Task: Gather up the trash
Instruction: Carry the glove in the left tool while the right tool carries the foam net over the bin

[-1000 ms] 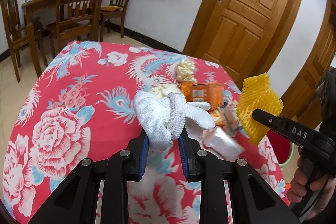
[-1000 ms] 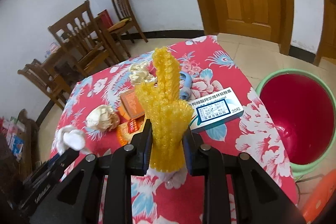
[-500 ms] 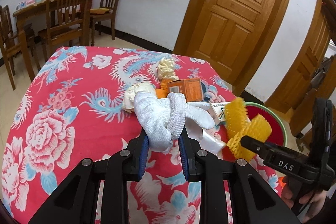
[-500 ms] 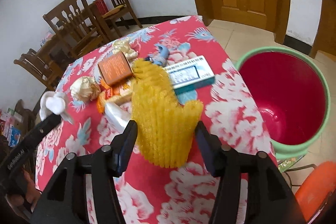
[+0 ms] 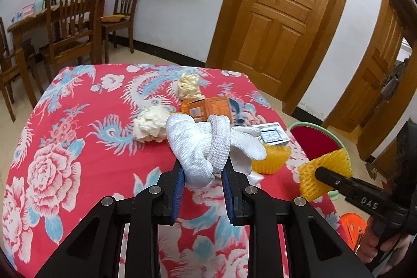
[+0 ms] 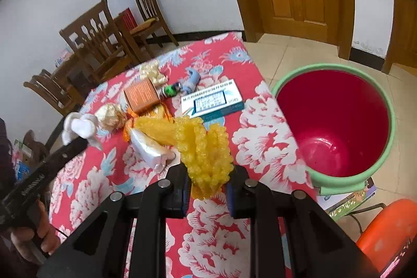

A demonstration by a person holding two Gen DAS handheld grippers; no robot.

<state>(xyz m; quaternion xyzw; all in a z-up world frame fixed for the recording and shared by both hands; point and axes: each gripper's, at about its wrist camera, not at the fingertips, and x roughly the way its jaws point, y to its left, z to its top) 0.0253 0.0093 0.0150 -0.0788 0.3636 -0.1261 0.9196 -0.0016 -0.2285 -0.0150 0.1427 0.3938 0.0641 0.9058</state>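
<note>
The left gripper [image 5: 202, 183] is clamped on a white knitted glove [image 5: 206, 147], a soft bundle with a ribbed cuff looped round it and limp fingers pointing off to the right. The right gripper [image 6: 208, 183] pinches a yellow foam net [image 6: 206, 150], a bubbly, lattice-textured sleeve; its jaws have just been closing and now press on the lower end of the net, which flops forward and to the left from the pads.

Both are held over a bench [image 5: 78, 121] draped in a red cloth printed with large white and blue flowers. Ahead of the left gripper, beyond the glove, lie a crumpled cream paper ball [image 5: 149, 123], an orange carton [image 5: 208, 110] and a second pale crumpled wad [image 5: 189, 86]. Ahead of the right gripper, partly under the net, lie a shiny white wrapper [image 6: 151, 147], a flat white and teal medicine box [image 6: 212, 102] and a small green-capped bottle [image 6: 170, 90], the last next to a blue-grey scrap.

To the right of the right gripper, off the bench edge, stands a round bucket [image 6: 336, 121] with a pale green rim and a glossy red inside, and it looks bare within. Wooden chairs [image 5: 75, 25] and a panelled wooden door [image 5: 284, 14] stand beyond.
</note>
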